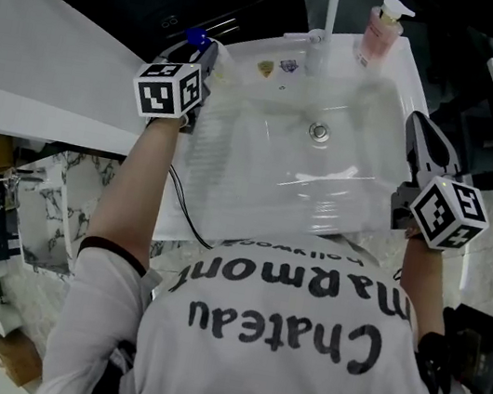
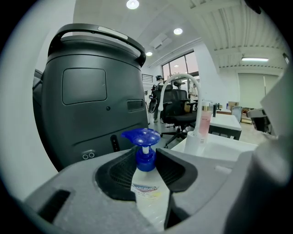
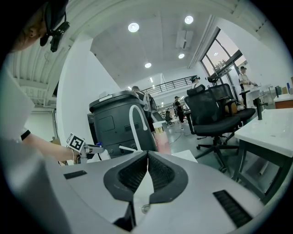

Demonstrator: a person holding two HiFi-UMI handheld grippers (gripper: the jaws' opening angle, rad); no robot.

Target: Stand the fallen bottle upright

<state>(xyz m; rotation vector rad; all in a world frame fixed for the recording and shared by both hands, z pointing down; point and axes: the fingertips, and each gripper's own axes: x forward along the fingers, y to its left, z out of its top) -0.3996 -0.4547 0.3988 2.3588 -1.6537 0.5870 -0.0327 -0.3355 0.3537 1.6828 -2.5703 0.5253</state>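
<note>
Bottle (image 2: pixel 146 189) upright in left hand-held gripper (image 2: pixel 149 159), jaws part-open, apparently tight on it; right hand-held gripper (image 3: pixel 147 161) closed, empty.

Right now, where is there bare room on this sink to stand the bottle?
Bare: the basin floor around the drain, and the white counter left of the left gripper, which holds the bottle. Crowded: the back rim, where the faucet, pink pump bottle and small items stand.

Left gripper (image 1: pixel 205 55) with blue-capped bottle (image 1: pixel 196 38) at sink (image 1: pixel 264 152) rim
</note>
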